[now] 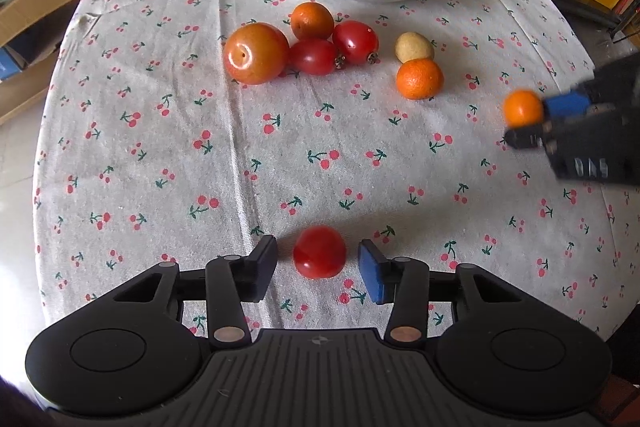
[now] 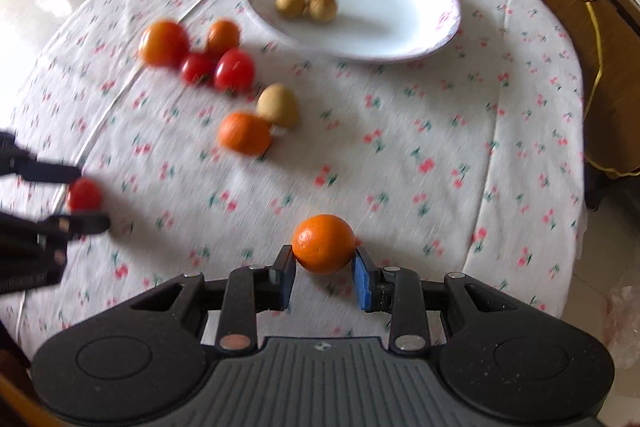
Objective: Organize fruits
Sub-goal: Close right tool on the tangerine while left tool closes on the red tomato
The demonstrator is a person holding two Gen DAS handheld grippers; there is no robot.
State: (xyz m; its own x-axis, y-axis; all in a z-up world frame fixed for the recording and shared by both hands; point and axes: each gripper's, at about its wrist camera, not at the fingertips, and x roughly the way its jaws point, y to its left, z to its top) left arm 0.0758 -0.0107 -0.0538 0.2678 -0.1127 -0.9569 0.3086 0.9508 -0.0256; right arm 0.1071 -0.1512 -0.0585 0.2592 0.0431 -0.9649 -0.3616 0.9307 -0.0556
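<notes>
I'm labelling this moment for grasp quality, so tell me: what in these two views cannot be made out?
- Left wrist view: the right tongs are blurred and cut by the right edge; the pad contact on the small round orange is unclear.
- Right wrist view: motion blur smears the left tongs and the small red tomato; any gap is unreadable.
- Both views: the fruits' undersides are hidden against the cherry-print tablecloth.

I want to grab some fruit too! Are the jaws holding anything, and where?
The right gripper pinches an orange by its two sides. The left gripper holds nothing: its jaws are open around a red tomato, not touching it.
</notes>
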